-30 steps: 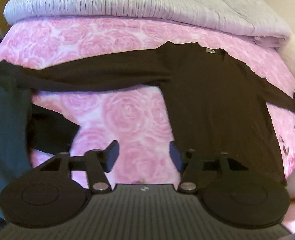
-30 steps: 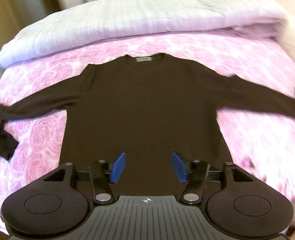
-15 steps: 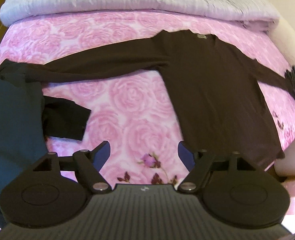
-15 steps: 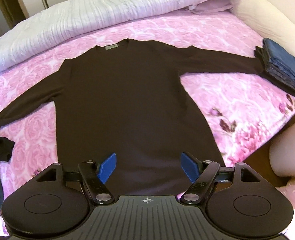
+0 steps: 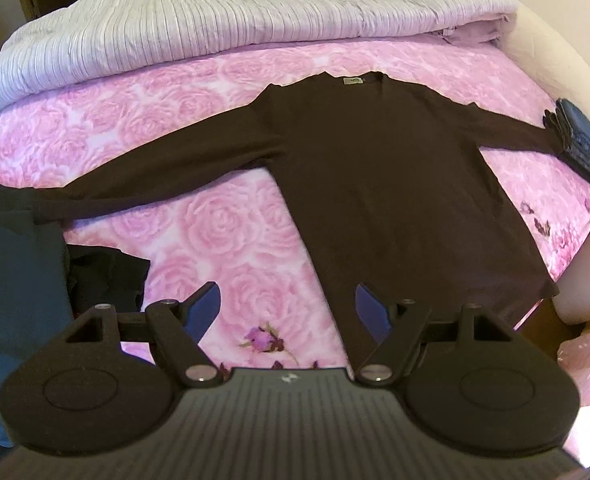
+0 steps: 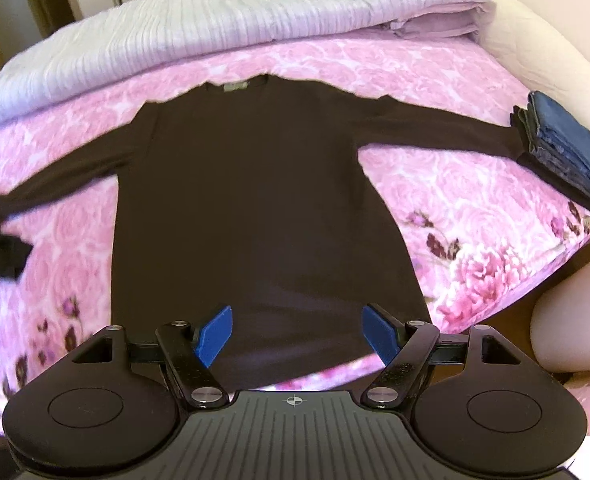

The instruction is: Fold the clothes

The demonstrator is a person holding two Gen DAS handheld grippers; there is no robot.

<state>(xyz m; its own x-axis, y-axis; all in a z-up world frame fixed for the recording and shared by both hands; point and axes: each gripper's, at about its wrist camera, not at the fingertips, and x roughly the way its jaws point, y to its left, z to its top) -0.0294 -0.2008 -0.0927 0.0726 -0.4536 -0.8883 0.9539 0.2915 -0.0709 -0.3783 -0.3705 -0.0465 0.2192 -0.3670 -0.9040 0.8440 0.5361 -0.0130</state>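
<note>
One dark brown long-sleeved sweater (image 6: 255,200) lies flat on the rose-print bed sheet (image 5: 223,224), neck label toward the folded quilt (image 5: 235,28) at the head of the bed, both sleeves stretched out sideways, hem at the near edge. Its right sleeve end touches a stack of folded dark blue clothes (image 6: 563,152); its left sleeve end reaches a heap of unfolded dark garments (image 5: 19,264) at the left edge of the bed.

Over the last second both cameras have pulled back and risen, so the whole sweater now shows, where before its hem filled the lower view. The left claw (image 5: 287,308) hangs above the bare sheet just left of the hem, jaws spread wide and holding nothing; they have widened since a second ago. The right claw (image 6: 297,332) hovers over the middle of the hem, likewise wide open and empty, also wider than before.

My reading: spreading and smoothing look finished and no fold has begun. Next likely comes a grasp on a sleeve or side edge, carried across the body. Thin knit may bunch or drag if pinched unevenly.
</note>
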